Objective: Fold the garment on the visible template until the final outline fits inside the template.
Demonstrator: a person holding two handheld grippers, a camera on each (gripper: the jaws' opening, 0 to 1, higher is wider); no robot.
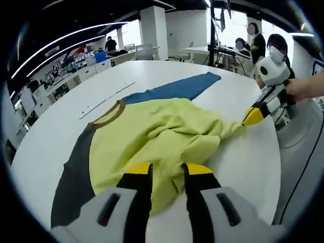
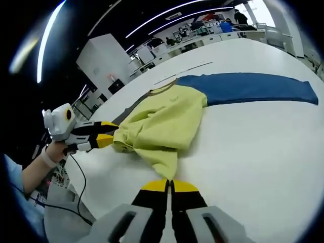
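The garment (image 1: 157, 134) lies bunched on the table (image 1: 243, 167): light, limp, prone to slip. Left gripper (image 1: 167, 172) apparently pinches its hem; right gripper (image 2: 169, 186) clamps a corner. Hold at seams.

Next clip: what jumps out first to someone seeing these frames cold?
A crumpled yellow-green shirt lies bunched mid-table on the white table, one blue sleeve stretched flat behind it. The left gripper and right gripper each pinch an edge of its fabric.

Open office — white pillar (image 1: 152, 24), ceiling light strips (image 2: 167, 14), bright windows (image 1: 234, 20).
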